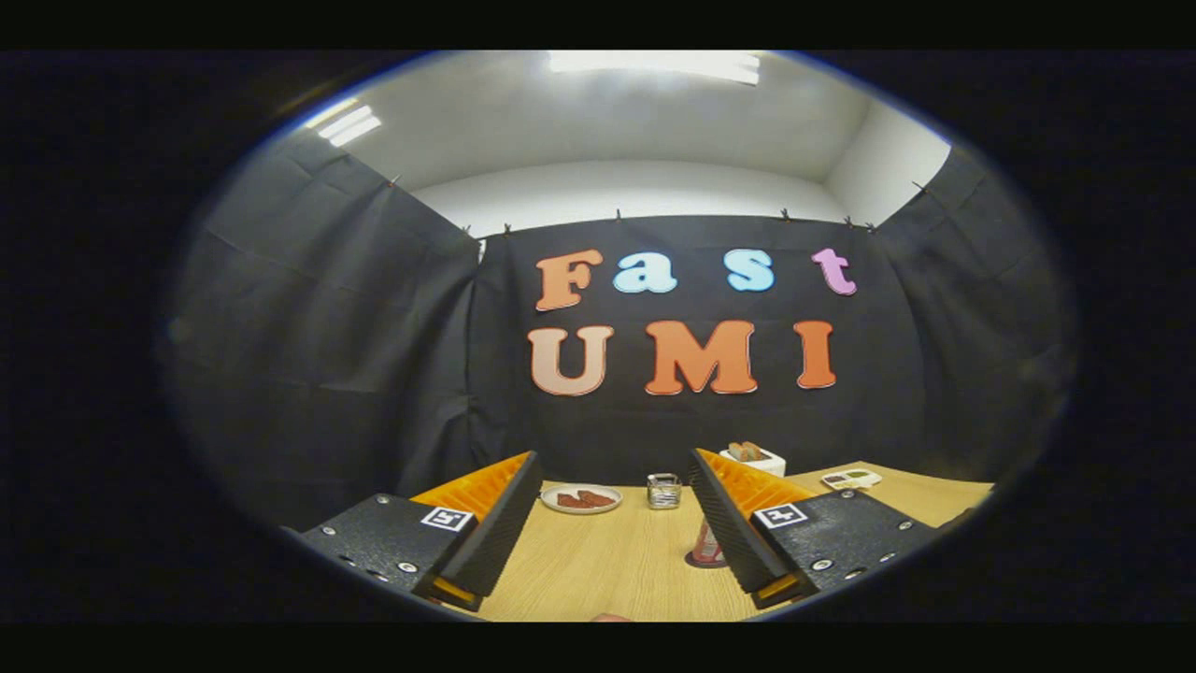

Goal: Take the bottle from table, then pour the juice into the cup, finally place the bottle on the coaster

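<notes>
Gripper view: gripper [612,523] fingers spread wide, nothing between. Bottle [707,545] upright on dark coaster [703,561], tight against inner face of right finger, partly hidden. Cup [663,491] beyond, mid-table, beside plate [581,498]. Probably at start or end; if taking, shift right, centre bottle between fingers before closing.

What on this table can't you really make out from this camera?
- Bottle on its coaster: half hidden behind one of the open, empty fingers.
- Plate beyond the fingers: the reddish food is too small to identify.
- Small metal container: contents unreadable.
- White box: lower part hidden by that finger.
- Tray at the table's far side: too small to identify.
</notes>
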{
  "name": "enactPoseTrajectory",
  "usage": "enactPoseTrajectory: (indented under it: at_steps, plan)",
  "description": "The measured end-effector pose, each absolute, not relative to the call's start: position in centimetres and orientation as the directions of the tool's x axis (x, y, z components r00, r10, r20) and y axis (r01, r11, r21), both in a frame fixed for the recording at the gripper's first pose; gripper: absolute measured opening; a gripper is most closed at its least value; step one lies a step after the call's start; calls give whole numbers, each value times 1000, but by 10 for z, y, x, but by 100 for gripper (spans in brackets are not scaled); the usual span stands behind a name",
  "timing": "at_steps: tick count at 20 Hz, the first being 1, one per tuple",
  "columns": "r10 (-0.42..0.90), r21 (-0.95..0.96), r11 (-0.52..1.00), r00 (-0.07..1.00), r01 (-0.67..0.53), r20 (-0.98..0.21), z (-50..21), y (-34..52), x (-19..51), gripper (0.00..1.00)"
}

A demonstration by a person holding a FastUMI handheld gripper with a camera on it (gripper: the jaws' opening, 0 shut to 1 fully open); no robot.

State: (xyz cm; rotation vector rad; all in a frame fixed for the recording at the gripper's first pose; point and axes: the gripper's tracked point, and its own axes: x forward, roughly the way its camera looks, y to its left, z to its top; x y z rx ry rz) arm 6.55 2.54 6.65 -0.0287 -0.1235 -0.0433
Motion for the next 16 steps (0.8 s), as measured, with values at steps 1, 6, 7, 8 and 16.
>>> enactPoseTrajectory:
  at_steps: [1, 6, 7, 8, 16]
  plan:
    - [-38, -32, 999, 990, 43, 132, 70, 31, 64, 93]
    - [13, -22, 1000, 983, -9, 182, 76, 59, 46, 93]
    - [7, -21, 1000, 982, -3, 190, 77, 59, 44, 93]
    - [6, -26, 1000, 980, 0, 199, 79, 62, 42, 93]
    - [15, -18, 1000, 980, -11, 199, 78, 81, 41, 93]
